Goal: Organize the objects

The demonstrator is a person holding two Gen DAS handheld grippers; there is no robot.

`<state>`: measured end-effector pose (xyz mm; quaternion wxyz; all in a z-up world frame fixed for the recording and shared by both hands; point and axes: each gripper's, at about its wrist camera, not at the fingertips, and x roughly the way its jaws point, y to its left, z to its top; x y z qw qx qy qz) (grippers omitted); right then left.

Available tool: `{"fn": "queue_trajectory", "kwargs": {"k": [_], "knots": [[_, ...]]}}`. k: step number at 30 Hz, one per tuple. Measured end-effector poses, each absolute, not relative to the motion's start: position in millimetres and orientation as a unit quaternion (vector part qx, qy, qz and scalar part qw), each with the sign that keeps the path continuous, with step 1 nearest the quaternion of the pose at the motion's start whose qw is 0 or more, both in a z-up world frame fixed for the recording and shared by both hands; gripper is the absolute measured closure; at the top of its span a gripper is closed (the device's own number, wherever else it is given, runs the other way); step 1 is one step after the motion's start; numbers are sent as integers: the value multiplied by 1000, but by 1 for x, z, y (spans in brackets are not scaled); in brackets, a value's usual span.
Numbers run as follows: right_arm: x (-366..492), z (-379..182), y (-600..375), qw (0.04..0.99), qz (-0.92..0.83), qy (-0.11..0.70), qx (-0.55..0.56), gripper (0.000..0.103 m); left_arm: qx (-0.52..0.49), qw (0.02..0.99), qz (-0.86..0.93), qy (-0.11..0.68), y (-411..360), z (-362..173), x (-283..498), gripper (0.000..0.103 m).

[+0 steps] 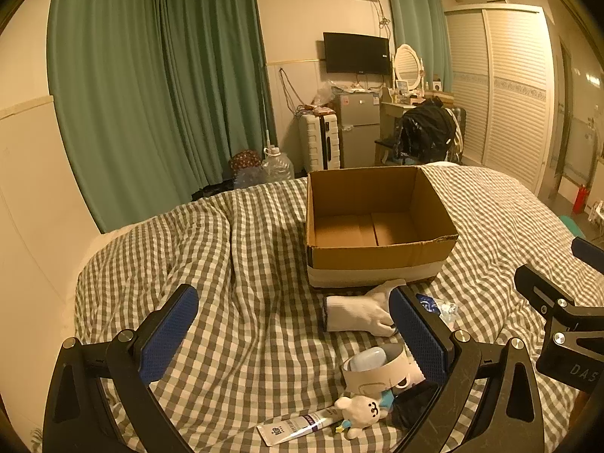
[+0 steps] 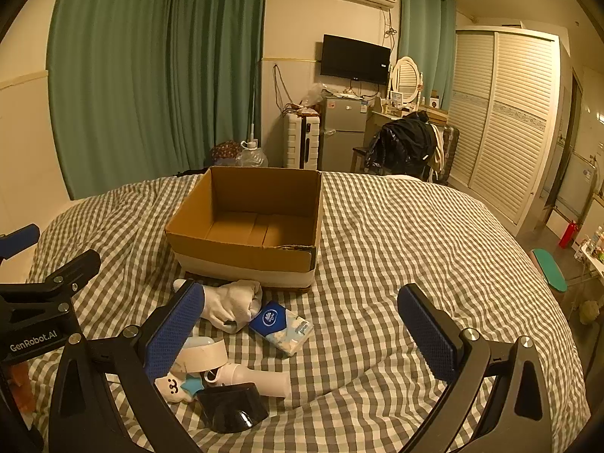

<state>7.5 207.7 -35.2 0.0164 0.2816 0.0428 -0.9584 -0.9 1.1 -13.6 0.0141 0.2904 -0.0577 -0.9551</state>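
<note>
— Cardboard box (image 2: 249, 226) first: where do we have it?
— Open-topped and empty, sitting on the checked bedspread (image 2: 396, 249) towards the far edge of the bed, its flaps gone and a pale band round its base.
— And the things we see beside it?
— All heaped on the near side of the bed, just in front of the box. A white glove (image 2: 234, 302) lies closest to the box's front wall. Next to it is a blue tissue pack (image 2: 281, 326). Nearer to us we see a roll of tape (image 2: 202, 355), a small white plush bear (image 1: 360, 411), a white tube (image 1: 298, 424) with print on it, a white bottle (image 2: 256, 377) on its side, and a black case (image 2: 232, 407).
— How do we hold the grippers?
— Our left gripper (image 1: 294, 330) hangs above the bedspread with its blue pads wide apart and nothing between them; its right pad sits over the heap. Our right gripper (image 2: 302, 330) is likewise spread wide and empty, its left pad over the glove and tape, its right one over bare bedspread.
— Do we touch anything?
— We can't see either one touching anything.
</note>
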Motion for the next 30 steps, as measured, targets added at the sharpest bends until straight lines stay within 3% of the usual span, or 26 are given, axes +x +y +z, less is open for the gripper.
{"fn": "queue_trajectory", "kwargs": {"k": [22, 30], "knots": [[9, -22, 198, 22, -954, 67, 291, 0, 298, 9, -952, -65, -12, -11, -1, 0], [2, -32, 199, 28, -947, 60, 315, 0, 360, -1, -930, -81, -14, -44, -21, 0]]}}
